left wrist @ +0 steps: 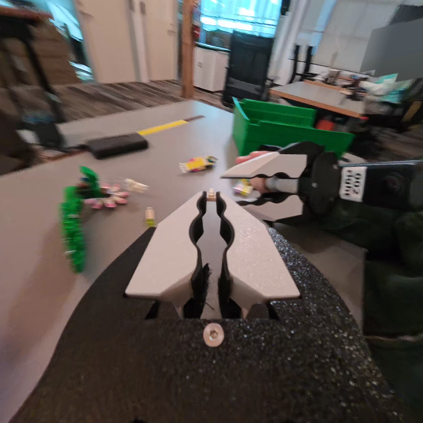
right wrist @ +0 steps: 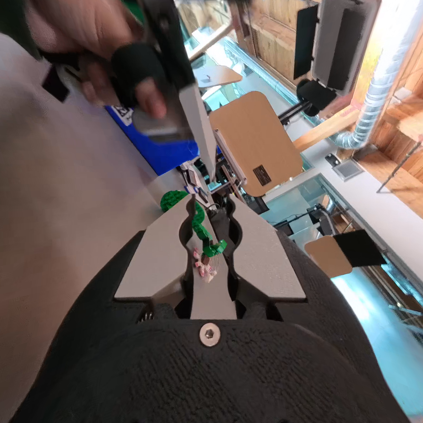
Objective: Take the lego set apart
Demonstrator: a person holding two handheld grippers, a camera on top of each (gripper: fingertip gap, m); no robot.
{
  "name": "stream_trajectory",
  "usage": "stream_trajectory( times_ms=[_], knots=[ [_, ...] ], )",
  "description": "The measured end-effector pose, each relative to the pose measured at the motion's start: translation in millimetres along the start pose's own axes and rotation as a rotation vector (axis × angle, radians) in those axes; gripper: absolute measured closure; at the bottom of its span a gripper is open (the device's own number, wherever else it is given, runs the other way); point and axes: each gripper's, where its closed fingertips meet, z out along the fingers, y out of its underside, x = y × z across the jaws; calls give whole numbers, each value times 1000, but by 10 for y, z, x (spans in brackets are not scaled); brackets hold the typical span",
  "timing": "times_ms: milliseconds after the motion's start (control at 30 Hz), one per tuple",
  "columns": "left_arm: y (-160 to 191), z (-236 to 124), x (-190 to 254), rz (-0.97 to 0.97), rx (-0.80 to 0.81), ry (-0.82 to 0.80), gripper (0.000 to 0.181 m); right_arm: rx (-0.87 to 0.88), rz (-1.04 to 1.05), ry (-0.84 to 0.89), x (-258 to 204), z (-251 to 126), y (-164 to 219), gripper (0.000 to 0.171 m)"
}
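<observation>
Between left hand-held gripper [left wrist: 211,196] tips, tiny tan piece [left wrist: 211,196] (blurred), green build [left wrist: 72,226] smeared

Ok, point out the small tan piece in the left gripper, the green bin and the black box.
small tan piece [left wrist: 211,194]: left wrist view, its visible top between the fingertips.
green bin [left wrist: 270,135]: left wrist view, its front wall.
black box [left wrist: 116,144]: left wrist view, its top face.

Green lego plant [left wrist: 73,219] lies on its side on the grey table, blurred, pink blossoms [left wrist: 109,199] clustered beside it. Loose yellow pieces [left wrist: 198,163] lie apart. One small tan piece [left wrist: 211,195] sits pinched at the fingertips.
</observation>
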Motion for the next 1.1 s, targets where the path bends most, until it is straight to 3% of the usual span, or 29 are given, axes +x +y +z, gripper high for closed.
stream_trajectory(
  times_ms=[133, 267, 300, 333, 367, 433, 533, 567, 667, 867, 933, 1033, 1100],
  knots=[
    [-508, -870, -843, 61, 89, -437, 175, -14, 195, 62, 114, -54, 225, 134],
    [-653, -1822, -1787, 35, -36, -809, 175, 1, 300, 111, 200, -79, 338, 127],
    [-619, -1955, -1950, -4, -74, -839, 163, 24, 326, 100, 194, -89, 314, 122],
    [-566, -2075, -2104, -46, -113, -879, 123, 47, 354, 82, 176, -99, 286, 115],
    [-505, -2173, -2229, -80, -150, -919, 96, 64, 381, 67, 163, -108, 265, 109],
    [-447, -2273, -2369, -57, -196, -973, 80, 83, 424, 57, 162, -111, 249, 84],
    [-317, -2495, -2592, -29, -272, -1169, 22, 67, 502, 84, 215, -104, 312, 44],
    [-238, -2547, -2637, -57, -301, -1211, 21, 61, 525, 100, 249, -114, 339, 37],
    [-111, -2574, -2681, -93, -334, -1245, 21, 76, 561, 157, 379, -204, 369, 33],
    [-193, -2525, -2640, -103, -366, -1235, 21, 105, 524, 223, 547, -435, 375, 43],
    [-439, -2232, -2438, -62, -269, -1164, 21, 110, 506, 254, 634, -525, 403, 50],
    [-721, -1491, -1871, 94, -165, -994, 25, 110, 473, 303, 782, -678, 471, 60],
    [-634, -846, -1362, 149, -147, -805, 52, 92, 443, 328, 869, -772, 550, 65]
  ],
)
